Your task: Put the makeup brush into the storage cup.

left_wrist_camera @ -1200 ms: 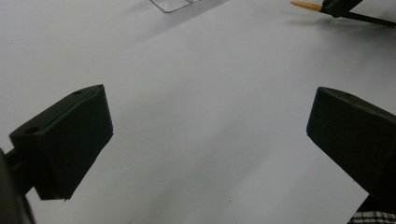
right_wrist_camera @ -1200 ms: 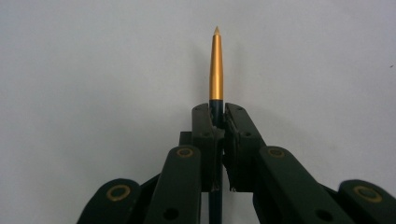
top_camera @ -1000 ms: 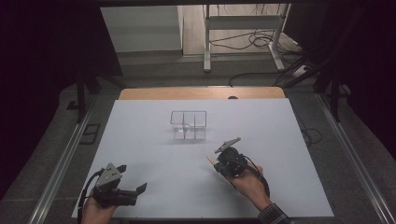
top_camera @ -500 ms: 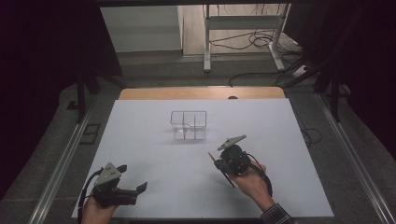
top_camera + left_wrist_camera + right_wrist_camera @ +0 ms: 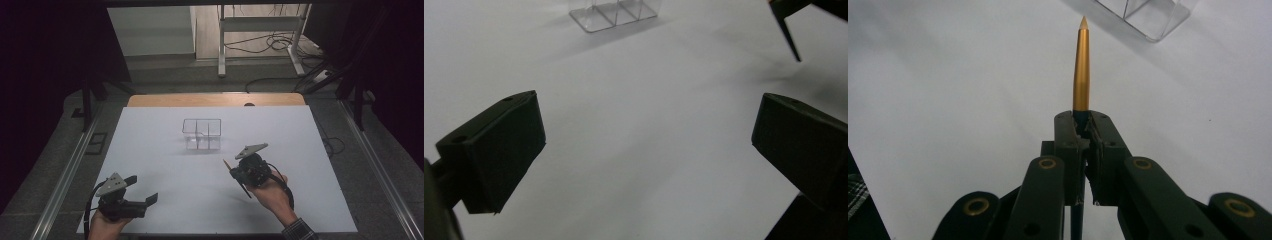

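Right hand-held gripper point(image 5: 1083, 131) is clamping a gold-tipped pen point(image 5: 1081, 70), holding it above the desk point(image 5: 310, 150) near the clear box point(image 5: 201, 134). Left hand-held gripper point(image 5: 644, 150) is resting well apart from the box, jaws spread.

One camera looks down from above the person's side of the white table point(image 5: 300, 130); two ride low on the grippers, both facing the clear box point(image 5: 616, 12).

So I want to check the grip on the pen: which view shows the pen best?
The right gripper view: the pen sticks out close up from the shut right gripper, gold end forward. In the high view the pen is a thin dark line through the gripper. The left gripper view catches its dark tip at the top right.
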Demonstrator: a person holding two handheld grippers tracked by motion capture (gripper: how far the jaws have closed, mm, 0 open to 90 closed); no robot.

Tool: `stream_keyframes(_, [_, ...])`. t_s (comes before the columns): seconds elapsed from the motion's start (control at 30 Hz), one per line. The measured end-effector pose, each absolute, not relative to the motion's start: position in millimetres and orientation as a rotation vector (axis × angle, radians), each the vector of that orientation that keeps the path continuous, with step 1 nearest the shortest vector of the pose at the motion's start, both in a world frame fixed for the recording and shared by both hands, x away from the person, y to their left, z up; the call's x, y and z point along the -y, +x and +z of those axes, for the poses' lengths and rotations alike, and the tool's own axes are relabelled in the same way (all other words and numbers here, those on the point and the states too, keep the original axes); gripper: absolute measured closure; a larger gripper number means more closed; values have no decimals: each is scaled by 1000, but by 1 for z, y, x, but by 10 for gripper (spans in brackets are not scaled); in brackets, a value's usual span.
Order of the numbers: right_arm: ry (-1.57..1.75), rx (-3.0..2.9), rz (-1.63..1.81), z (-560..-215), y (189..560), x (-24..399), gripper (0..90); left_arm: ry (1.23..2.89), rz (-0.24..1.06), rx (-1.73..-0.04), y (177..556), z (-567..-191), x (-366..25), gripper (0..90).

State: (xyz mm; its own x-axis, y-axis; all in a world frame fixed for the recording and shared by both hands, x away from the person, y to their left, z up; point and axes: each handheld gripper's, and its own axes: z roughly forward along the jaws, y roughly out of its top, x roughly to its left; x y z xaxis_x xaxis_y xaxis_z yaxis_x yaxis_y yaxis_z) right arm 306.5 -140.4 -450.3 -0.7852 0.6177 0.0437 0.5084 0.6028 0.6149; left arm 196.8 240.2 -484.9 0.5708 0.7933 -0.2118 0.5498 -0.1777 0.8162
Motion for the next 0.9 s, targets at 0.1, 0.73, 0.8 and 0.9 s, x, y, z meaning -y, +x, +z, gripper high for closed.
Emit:
stream_keyframes(0.1, [933, -2645, 958, -449, 304, 141, 834, 1866, 327, -1086, 197, -483, -238, 19])
stream_keyframes(0.73, [841, -2581, 1103, -438, 289, 142, 834, 1789, 282, -1019, 204, -460, -222, 155])
stream_keyframes(0.8, [833, -2574, 1116, -438, 288, 141, 834, 1779, 273, -1004, 205, -457, -220, 190])
stream_keyframes(0.9, [817, -2563, 1128, -436, 286, 140, 834, 1774, 264, -983, 208, -454, -217, 248])
